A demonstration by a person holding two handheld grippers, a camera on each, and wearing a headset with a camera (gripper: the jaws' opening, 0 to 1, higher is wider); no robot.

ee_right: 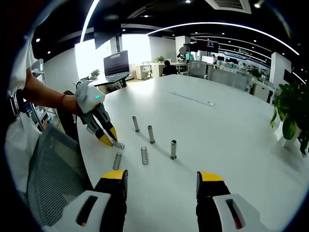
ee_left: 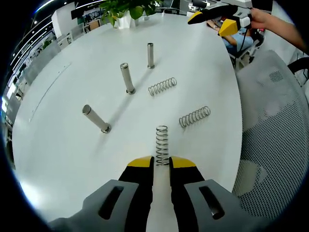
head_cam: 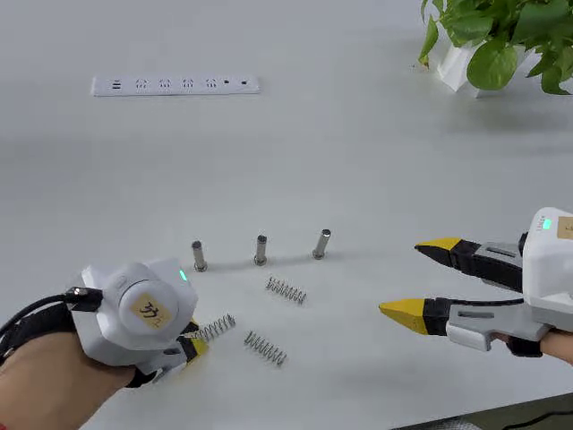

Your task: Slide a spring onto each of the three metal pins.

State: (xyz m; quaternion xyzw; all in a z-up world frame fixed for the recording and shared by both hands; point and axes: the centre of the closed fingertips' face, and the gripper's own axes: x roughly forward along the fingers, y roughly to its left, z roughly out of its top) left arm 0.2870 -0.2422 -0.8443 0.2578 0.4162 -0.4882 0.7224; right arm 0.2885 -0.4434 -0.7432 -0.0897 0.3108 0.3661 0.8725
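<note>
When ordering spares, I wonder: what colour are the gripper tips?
Yellow, on the right gripper, clearest in the right gripper view.

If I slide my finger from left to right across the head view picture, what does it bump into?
left gripper → left pin → middle pin → right pin → right gripper

Three pins [head_cam: 260, 250]; three springs [head_cam: 286, 289]

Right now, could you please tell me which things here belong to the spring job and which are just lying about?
Job: left pin; middle pin; right pin; far spring; near spring; third spring in the left gripper.
Lying about: power strip; potted plant; mesh chair.
</note>
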